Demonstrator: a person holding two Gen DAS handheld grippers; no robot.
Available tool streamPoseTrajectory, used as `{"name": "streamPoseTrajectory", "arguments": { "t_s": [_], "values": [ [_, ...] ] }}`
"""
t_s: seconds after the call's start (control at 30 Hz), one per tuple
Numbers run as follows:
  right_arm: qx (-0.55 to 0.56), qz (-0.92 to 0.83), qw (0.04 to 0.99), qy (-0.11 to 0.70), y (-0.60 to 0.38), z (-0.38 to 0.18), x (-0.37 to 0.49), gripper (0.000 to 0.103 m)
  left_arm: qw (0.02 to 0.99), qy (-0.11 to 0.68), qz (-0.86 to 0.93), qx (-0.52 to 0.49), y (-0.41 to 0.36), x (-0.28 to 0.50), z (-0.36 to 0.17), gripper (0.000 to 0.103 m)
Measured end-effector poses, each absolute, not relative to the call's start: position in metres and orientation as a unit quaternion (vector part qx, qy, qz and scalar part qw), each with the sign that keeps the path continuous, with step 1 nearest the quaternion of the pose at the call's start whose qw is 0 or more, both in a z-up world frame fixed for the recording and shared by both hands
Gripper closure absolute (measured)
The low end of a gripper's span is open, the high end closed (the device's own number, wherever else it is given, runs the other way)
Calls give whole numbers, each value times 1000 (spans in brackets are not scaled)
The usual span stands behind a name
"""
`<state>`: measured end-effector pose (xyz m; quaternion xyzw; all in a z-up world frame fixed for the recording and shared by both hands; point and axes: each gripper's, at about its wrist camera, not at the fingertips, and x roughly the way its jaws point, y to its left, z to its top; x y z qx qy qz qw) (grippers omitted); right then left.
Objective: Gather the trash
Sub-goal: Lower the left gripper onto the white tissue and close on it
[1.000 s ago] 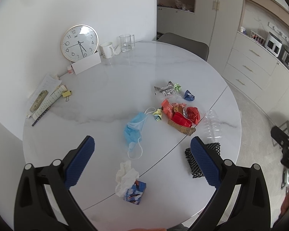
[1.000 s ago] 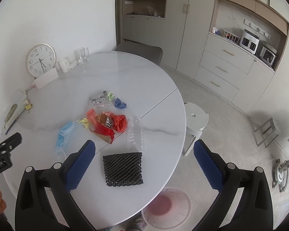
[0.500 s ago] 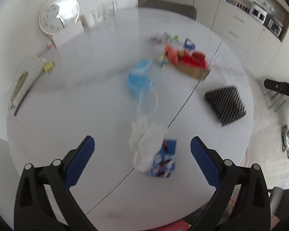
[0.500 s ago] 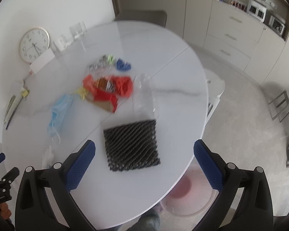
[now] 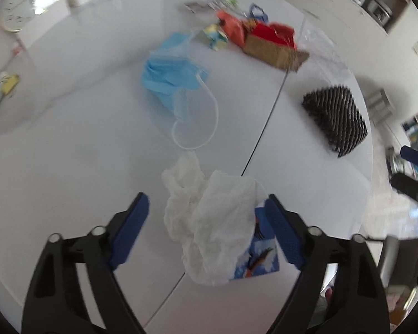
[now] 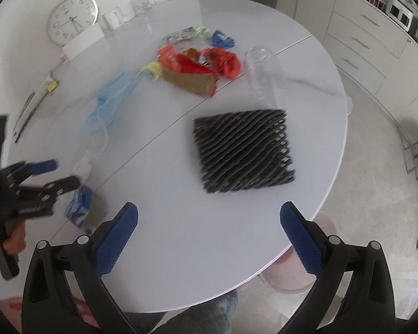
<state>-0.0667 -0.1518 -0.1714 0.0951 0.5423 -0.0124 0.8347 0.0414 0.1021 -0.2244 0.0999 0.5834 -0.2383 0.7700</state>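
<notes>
Left gripper (image 5: 206,220) pointing steeply down, jaws closing around the crumpled white tissue (image 5: 209,220) and its small blue printed tissue pack (image 5: 260,253) — soft, wrinkled paper between the ribbed blue pads, no contact yet. Right gripper (image 6: 209,222) hangs with jaws spread wide, nothing between them, only glossy white surface (image 6: 181,236). Just beyond lies the black foam mesh sleeve (image 6: 243,150), square and diamond-netted. Farther out: a pleated blue face mask (image 5: 172,80) with looping white strap, a clear crinkled plastic bottle (image 6: 262,75), and red and orange wrappers (image 6: 200,64) heaped with brown cardboard.
</notes>
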Motion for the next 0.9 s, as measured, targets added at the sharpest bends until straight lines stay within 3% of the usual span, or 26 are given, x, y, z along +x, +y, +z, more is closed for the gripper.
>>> {"name": "streamPoseTrajectory", "arguments": {
  "t_s": [0.17,0.2,0.47,0.8,0.9],
  "values": [
    [115,29,827,549,-113,-179,-78,2,745,612,-258,64,110,54,-238,72],
    [115,33,826,551,-107,-181,-77,2,743,614,-259,61,112,56,-240,76],
    [148,69,808,566,-50,-208,-52,8,758,593,-266,53,134,61,-235,92],
    [96,68,782,612,-1,-239,-19,15,789,573,-221,31,174,65,-219,95],
    [90,71,775,622,4,-245,-18,25,797,566,-207,35,181,63,-215,95]
  ]
}}
